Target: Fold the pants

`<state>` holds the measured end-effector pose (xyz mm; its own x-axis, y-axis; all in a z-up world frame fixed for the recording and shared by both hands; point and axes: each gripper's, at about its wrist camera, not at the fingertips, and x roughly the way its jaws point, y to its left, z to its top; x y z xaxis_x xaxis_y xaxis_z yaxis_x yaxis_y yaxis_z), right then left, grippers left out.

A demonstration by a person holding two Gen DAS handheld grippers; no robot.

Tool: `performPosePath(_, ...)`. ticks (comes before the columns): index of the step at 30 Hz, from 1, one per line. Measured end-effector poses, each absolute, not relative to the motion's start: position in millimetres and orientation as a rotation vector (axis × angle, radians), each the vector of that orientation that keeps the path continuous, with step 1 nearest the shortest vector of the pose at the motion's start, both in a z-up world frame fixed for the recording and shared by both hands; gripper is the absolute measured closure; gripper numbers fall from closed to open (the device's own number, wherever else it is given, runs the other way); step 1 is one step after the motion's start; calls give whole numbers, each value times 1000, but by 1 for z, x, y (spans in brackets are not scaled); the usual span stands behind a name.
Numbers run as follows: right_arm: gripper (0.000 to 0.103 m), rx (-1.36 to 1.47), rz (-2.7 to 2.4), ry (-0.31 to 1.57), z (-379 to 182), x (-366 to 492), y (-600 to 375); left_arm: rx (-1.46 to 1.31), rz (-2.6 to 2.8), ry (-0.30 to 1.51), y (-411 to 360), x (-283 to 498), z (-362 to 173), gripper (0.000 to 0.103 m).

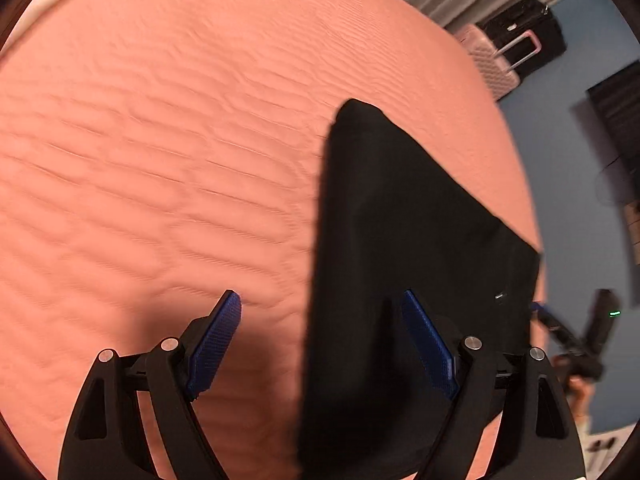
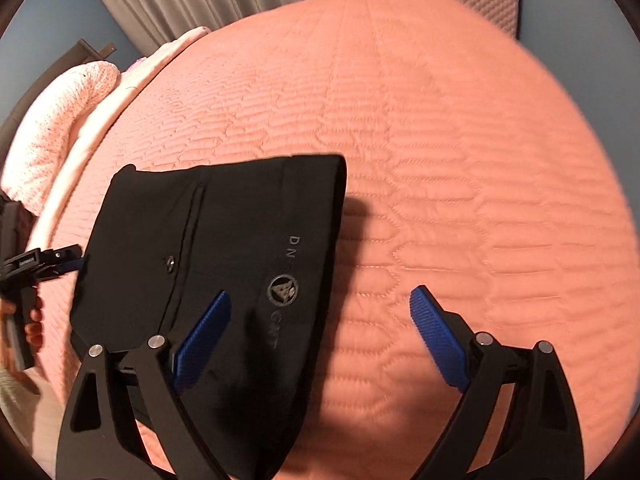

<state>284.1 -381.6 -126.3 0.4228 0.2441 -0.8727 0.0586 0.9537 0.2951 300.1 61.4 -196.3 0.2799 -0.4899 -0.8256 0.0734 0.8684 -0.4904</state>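
Two grippers are hanging wide open, holding nothing: left gripper point(image 1: 322, 334), right gripper point(image 2: 320, 334). Black pants point(image 2: 224, 264) are lying folded on the pink bedspread point(image 2: 460, 160), lower left of the right-wrist frame. A one-sided grab is risking dragging the layers apart.

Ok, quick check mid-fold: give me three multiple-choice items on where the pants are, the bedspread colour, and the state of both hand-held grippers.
1. The black pants lie:
A. on the bed
B. on the floor
C. on a suitcase

2. The quilted bedspread is:
A. blue
B. salmon pink
C. white

3. The left hand-held gripper and right hand-held gripper are:
A. both shut on cloth
B. one shut, one open
C. both open

Answers:
1 A, the pants rest folded on the bedspread.
2 B, salmon quilting fills both views.
3 C, blue pads stand wide apart in both views, pinching nothing.
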Motion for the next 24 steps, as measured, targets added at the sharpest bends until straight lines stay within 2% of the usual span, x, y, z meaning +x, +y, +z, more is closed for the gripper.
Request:
performPosePath(3, 11, 353, 157, 1146, -141, 287, -382, -298, -428, 1187, 40, 306, -197, 21)
performPosePath(4, 6, 353, 173, 1134, -142, 286, -381, -269, -438, 1178, 33, 307, -199, 21)
performPosePath(10, 8, 413, 329, 1101, -143, 285, -366, -153, -499, 1158, -6, 306, -201, 18)
performPosePath(13, 28, 369, 318, 1108, -146, 289, -350, -135, -476, 1172, -12, 310, -205, 19)
performPosePath(14, 45, 349, 305, 1104, -145, 291, -346, -146, -469, 1165, -13, 311, -205, 22)
performPosePath(15, 52, 378, 323, 1110, -144, 293, -346, -149, -461, 1167, -13, 312, -205, 34)
performPosePath(16, 65, 396, 328, 1108, -141, 293, -348, -157, -461, 1163, -12, 313, -203, 40)
performPosePath(18, 77, 396, 341, 1085, -132, 290, -347, -204, -482, 1153, -8, 316, -198, 75)
performPosePath(20, 81, 349, 345, 1058, -120, 287, -341, -239, -494, 1137, -1, 320, -191, 84)
performPosePath(24, 83, 302, 346, 991, -97, 283, -329, -219, -492, 1103, -5, 320, -175, 93)
